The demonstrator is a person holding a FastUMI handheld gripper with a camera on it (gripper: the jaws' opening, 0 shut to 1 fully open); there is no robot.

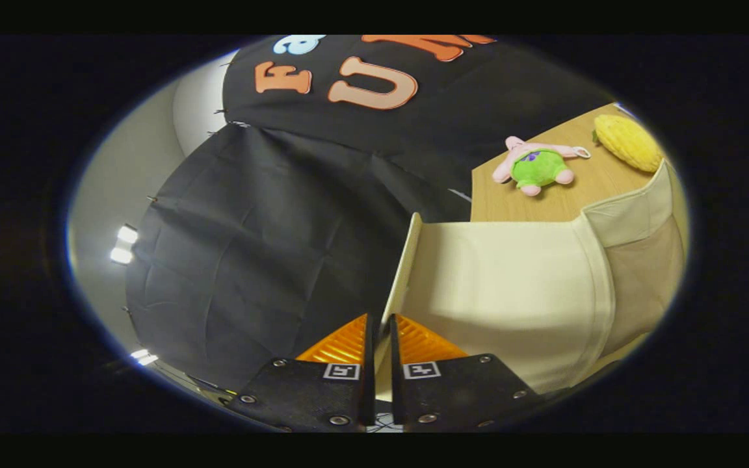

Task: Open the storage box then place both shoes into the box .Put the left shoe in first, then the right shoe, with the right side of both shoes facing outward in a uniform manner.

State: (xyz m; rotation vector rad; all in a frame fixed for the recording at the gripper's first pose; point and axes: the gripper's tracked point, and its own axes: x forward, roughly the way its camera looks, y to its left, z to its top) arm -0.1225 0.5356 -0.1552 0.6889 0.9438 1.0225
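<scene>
My gripper (381,325) is shut on the thin front edge of the storage box's cream lid (511,286). The lid stands swung up and tilted, and its edge runs from between my fingers up and away to its far corner. Its broad pale face stretches off to the right of my fingers. Beyond the lid at the right shows a cream fabric wall of the box (634,214), with a darker beige panel below it.
A wooden table top (582,188) lies beyond the box. On it sit a pink and green plush toy (536,166) and a yellow corn-shaped plush (628,142). Black cloth (270,247) hangs to the left, close behind the lid.
</scene>
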